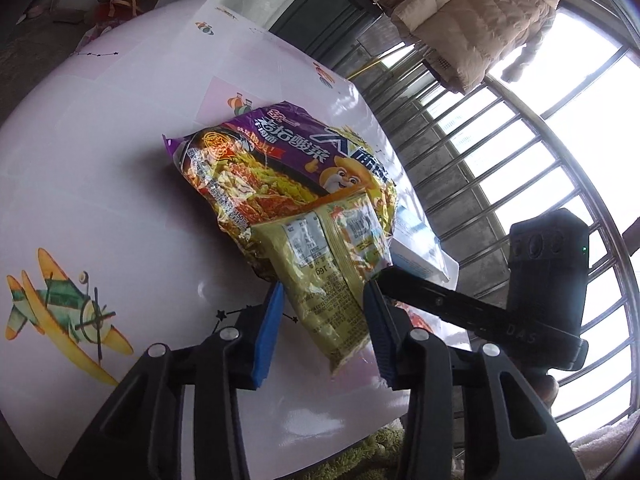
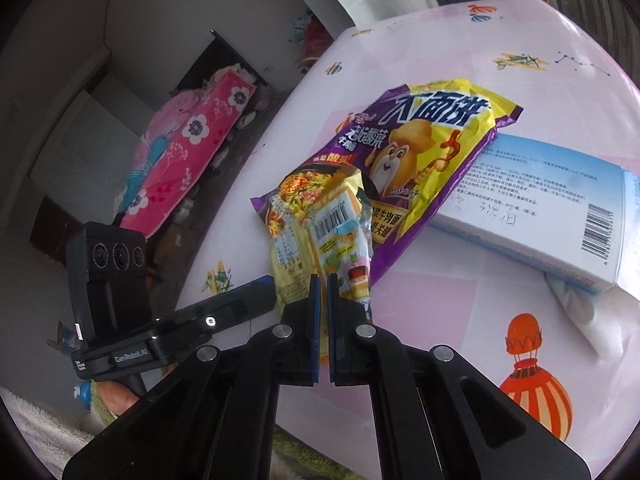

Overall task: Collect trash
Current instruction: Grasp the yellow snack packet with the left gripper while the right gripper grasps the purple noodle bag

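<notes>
table (image 1: 100, 200): a round top under a pale pink and white cloth printed with planes and balloons is filling most of both views; every piece of trash is lying on it.
box (image 2: 560, 216): a white and blue carton with small print and a barcode is lying flat toward the right of the right wrist view, its near corner sitting on a white crumpled cloth or tissue (image 2: 592, 320).
noodle bag (image 1: 288, 160): a purple and yellow instant noodle bag is lying crumpled near the middle of the table, one end resting over the edge of the box.
small wrapper (image 1: 332, 280): a yellow packet with barcode labels is overlapping the near end of the noodle bag and reaching toward both grippers.
left gripper (image 1: 320, 324): its blue pads are standing partly open, with the small wrapper running between them; whether the pads are touching it i cannot tell for sure, and a gap is showing on the left side.
right gripper (image 2: 323, 312): its pads are sitting almost together, only a thin slit between them, and the near edge of the small wrapper is being pinched in that slit.
background: a pink flowered quilt (image 2: 188, 140) is lying beyond the table in the right wrist view.
</notes>
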### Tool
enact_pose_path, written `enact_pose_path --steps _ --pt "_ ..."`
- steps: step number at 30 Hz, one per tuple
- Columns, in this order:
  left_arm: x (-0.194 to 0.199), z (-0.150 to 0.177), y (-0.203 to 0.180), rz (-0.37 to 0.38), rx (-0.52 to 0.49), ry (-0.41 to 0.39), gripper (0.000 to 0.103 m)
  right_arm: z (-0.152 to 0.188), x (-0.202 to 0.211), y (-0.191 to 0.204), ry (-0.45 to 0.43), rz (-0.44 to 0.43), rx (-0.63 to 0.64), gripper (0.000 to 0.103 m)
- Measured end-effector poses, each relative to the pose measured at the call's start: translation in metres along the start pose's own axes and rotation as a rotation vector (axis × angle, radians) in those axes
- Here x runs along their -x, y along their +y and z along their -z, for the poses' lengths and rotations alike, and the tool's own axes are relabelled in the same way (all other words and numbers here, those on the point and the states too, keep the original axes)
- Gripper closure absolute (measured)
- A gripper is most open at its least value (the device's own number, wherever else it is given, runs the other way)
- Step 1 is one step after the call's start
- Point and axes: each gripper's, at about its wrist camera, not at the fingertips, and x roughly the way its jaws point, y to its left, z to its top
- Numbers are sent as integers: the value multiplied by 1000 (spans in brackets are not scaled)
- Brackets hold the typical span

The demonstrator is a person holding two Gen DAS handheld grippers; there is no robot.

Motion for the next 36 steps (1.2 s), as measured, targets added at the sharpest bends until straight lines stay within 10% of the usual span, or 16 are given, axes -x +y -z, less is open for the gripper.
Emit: enact_pose_path --steps 7,20,30,36 --pt "4 -6 6 128 50 -21 66 1 -7 -15 37 -31 -60 102" --pt "-18 -15 9 -56 0 -4 67 1 -4 -20 59 -34 -71 102" --pt "-21 -20 17 58 90 -7 68 -7 -9 -12 61 -21 -49 102" --pt "-16 -21 13 55 72 -26 96 -3 -1 -15 39 -21 -59 102"
